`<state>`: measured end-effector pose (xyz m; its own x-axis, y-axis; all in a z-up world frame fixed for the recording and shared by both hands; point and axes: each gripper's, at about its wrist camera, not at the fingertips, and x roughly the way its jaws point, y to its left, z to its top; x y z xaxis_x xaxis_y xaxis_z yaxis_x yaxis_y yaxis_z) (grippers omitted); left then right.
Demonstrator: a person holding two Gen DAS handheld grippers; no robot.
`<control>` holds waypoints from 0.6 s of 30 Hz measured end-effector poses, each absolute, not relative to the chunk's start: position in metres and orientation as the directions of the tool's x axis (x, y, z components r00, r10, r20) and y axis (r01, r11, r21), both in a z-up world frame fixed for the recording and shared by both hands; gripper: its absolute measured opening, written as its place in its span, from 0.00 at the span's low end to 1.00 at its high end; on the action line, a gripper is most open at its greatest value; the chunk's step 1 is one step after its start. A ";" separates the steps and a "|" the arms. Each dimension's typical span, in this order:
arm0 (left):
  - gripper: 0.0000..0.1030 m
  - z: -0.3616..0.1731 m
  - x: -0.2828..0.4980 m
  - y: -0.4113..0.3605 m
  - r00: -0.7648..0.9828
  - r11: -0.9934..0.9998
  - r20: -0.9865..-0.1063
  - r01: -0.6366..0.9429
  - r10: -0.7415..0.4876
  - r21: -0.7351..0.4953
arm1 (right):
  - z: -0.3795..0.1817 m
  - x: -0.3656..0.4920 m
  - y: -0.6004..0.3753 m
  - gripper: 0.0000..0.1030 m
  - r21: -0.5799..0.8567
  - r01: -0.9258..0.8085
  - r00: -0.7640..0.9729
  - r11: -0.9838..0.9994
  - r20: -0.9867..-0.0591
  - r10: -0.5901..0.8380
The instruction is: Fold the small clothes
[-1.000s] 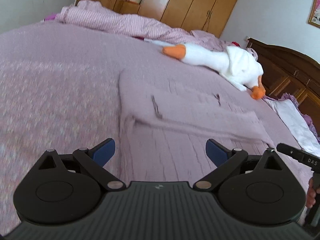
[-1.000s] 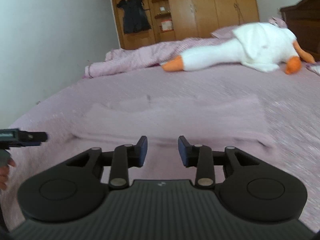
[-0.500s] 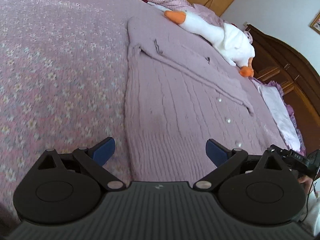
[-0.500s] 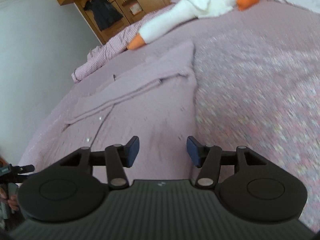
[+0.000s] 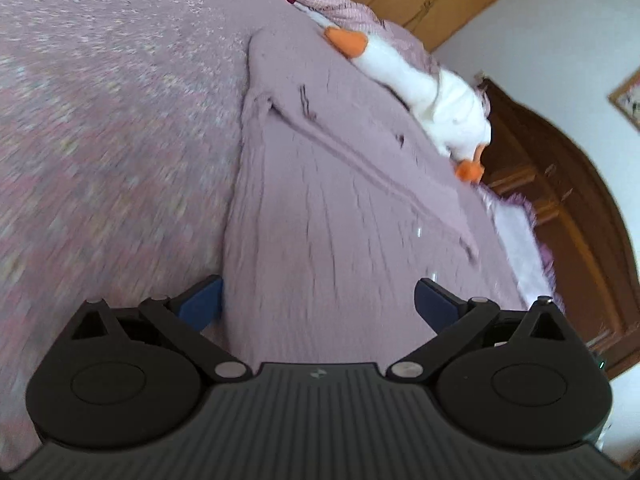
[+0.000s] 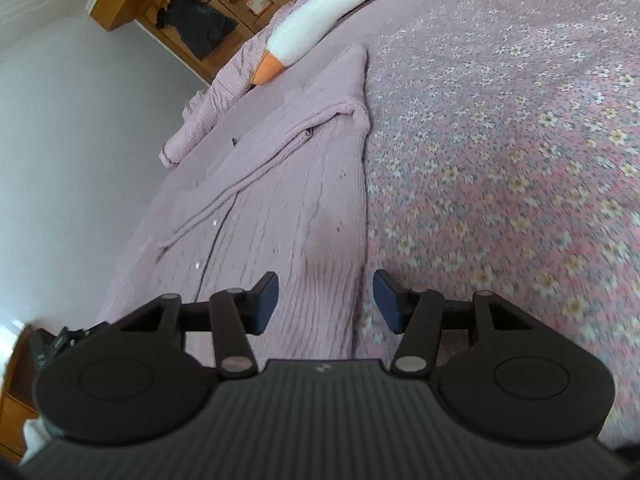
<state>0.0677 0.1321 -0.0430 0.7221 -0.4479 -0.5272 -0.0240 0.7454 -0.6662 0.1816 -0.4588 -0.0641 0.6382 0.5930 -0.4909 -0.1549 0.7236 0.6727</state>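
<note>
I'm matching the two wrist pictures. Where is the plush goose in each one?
Left wrist: plush goose upper right, beyond the lilac cardigan.
Right wrist: plush goose at top centre, partly cut off.
Shared landmark: the cardigan, lying flat on the bed in both.

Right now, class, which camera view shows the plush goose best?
The left wrist view: the plush goose shows nearly whole, from its orange beak to its orange feet, lying beyond the cardigan. The right wrist view cuts it off at the top edge, showing only its beak, neck and part of the body.
</note>
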 end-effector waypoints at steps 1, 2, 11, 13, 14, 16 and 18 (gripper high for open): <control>1.00 -0.043 0.077 0.133 0.728 0.739 -0.519 -0.026 -0.448 -0.674 | -0.065 0.188 -0.460 0.54 0.688 -0.147 0.638 0.711 -0.484 0.600; 1.00 -0.042 0.085 0.134 0.732 0.734 -0.514 -0.028 -0.447 -0.678 | -0.067 0.194 -0.461 0.53 0.703 -0.136 0.639 0.698 -0.476 0.604; 1.00 -0.042 0.065 0.119 0.702 0.722 -0.500 0.029 -0.507 -0.691 | -0.081 0.207 -0.471 0.52 0.808 -0.102 0.620 0.580 -0.404 0.672; 1.00 -0.042 0.047 0.117 0.689 0.704 -0.496 0.029 -0.528 -0.709 | -0.085 0.199 -0.473 0.52 0.829 -0.116 0.596 0.546 -0.382 0.706; 1.00 -0.044 0.041 0.116 0.681 0.694 -0.494 0.028 -0.540 -0.720 | -0.086 0.196 -0.473 0.52 0.834 -0.122 0.584 0.538 -0.378 0.718; 1.00 -0.045 0.031 0.115 0.668 0.668 -0.486 0.022 -0.564 -0.744 | -0.089 0.186 -0.475 0.52 0.850 -0.126 0.553 0.511 -0.368 0.748; 0.99 -0.045 0.026 0.113 0.670 0.667 -0.484 0.022 -0.563 -0.744 | -0.091 0.177 -0.473 0.52 0.861 -0.137 0.522 0.490 -0.358 0.774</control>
<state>0.0262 0.1135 -0.0453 0.6699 -0.5626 -0.4845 0.0220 0.6673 -0.7444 0.1770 -0.4733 -0.0914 0.5215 0.7744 -0.3582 -0.1372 0.4905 0.8606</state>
